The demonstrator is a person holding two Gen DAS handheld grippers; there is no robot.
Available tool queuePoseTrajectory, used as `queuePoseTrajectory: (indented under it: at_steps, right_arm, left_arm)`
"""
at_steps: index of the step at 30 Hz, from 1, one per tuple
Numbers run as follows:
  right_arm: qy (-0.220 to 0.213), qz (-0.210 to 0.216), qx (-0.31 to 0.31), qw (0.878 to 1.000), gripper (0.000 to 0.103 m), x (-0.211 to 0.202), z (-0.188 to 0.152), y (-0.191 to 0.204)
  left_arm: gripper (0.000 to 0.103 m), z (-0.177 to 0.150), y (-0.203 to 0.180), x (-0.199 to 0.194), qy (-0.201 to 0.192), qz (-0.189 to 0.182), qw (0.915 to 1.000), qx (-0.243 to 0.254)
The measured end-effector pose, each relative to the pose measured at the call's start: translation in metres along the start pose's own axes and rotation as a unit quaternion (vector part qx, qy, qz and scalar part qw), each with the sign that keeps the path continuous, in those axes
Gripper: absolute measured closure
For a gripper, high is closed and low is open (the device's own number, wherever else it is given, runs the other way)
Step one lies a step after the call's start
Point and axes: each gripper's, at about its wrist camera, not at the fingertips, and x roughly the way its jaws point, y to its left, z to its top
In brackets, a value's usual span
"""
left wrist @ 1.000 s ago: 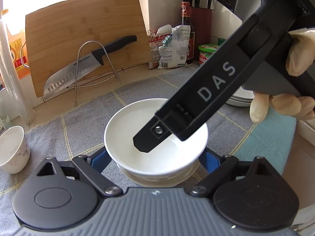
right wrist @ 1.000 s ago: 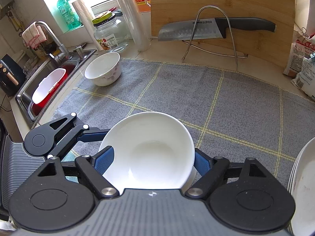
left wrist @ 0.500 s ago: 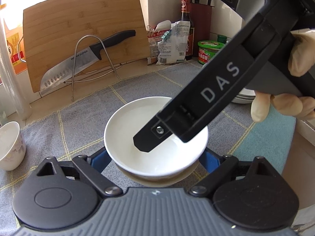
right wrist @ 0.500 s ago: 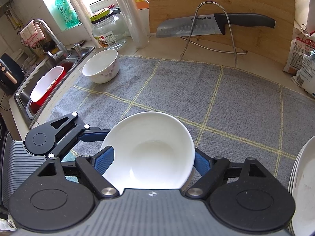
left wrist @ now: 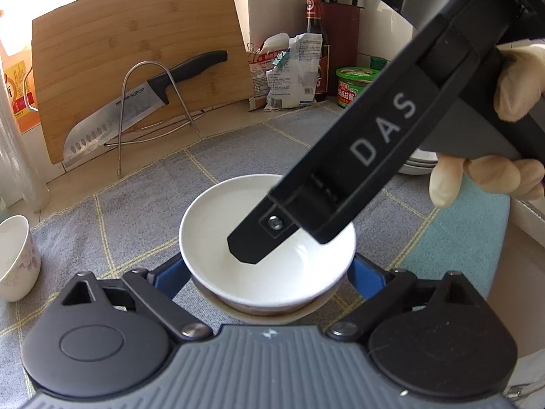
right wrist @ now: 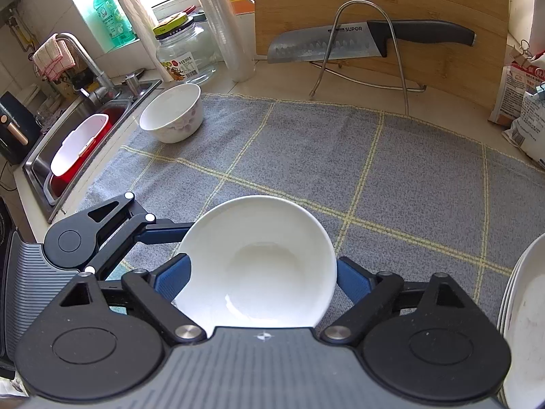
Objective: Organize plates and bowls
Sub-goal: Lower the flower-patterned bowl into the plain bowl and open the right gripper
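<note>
Right now the white bowl sits nested on another dish on the grey checked cloth, between the blue pads of both tools. The left gripper and right gripper are both easing their jaws apart — neither appears to press the bowl's rim. If either pad catches the rim on withdrawal, the bowl could tip or skate off the dish beneath. That lower dish shows only as a thin edge; the plate stack is cut off at the frame's side — its count unclear.
</note>
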Motion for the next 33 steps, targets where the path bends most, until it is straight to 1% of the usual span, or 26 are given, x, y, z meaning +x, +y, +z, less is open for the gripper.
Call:
queuePoseTrajectory:
  at_steps: [4,9,12,14,17,19,20,27,30,33]
  right_arm:
    - [-0.008,0.0,-0.004,1.0,0.001,-0.003,0.002,0.001]
    - [-0.016,0.0,-0.005,1.0,0.0,-0.006,0.002,0.002]
    - [-0.022,-0.001,0.001,1.0,0.0,-0.007,0.003,-0.001]
    - [-0.027,0.0,0.007,1.0,0.0,-0.008,0.003,-0.003]
    - [-0.034,-0.003,0.013,0.999,0.0,-0.011,0.003,-0.004]
    - [-0.038,-0.006,0.016,0.999,0.0,-0.013,0.003,-0.004]
    - [-0.039,-0.007,0.016,0.999,0.0,-0.014,0.002,-0.005]
    - [-0.048,-0.025,0.019,0.998,0.0,-0.019,0.0,0.0]
    - [-0.068,-0.05,0.02,0.996,0.0,-0.023,0.0,0.009]
    - [-0.091,-0.062,0.03,0.993,0.0,-0.027,-0.002,0.021]
  left_arm:
    - [0.005,0.001,0.002,-0.003,-0.003,0.0,1.0,-0.001]
    - [0.005,0.002,0.0,-0.016,-0.012,0.005,0.9998,0.015]
    - [0.003,0.004,0.001,-0.025,-0.032,-0.009,0.9993,0.018]
    - [0.003,0.006,0.0,-0.026,-0.039,-0.014,0.9989,0.022]
    - [0.003,0.007,-0.001,-0.024,-0.04,-0.021,0.9986,0.029]
    - [0.003,0.007,-0.001,-0.019,-0.032,-0.032,0.9987,0.024]
    - [0.003,0.005,-0.001,-0.019,-0.035,-0.032,0.9986,0.024]
    - [0.002,0.002,0.005,-0.026,-0.046,-0.034,0.9982,0.019]
    - [0.002,-0.002,0.012,-0.033,-0.057,-0.032,0.9977,0.017]
    - [0.002,-0.011,0.023,-0.043,-0.06,-0.017,0.998,0.011]
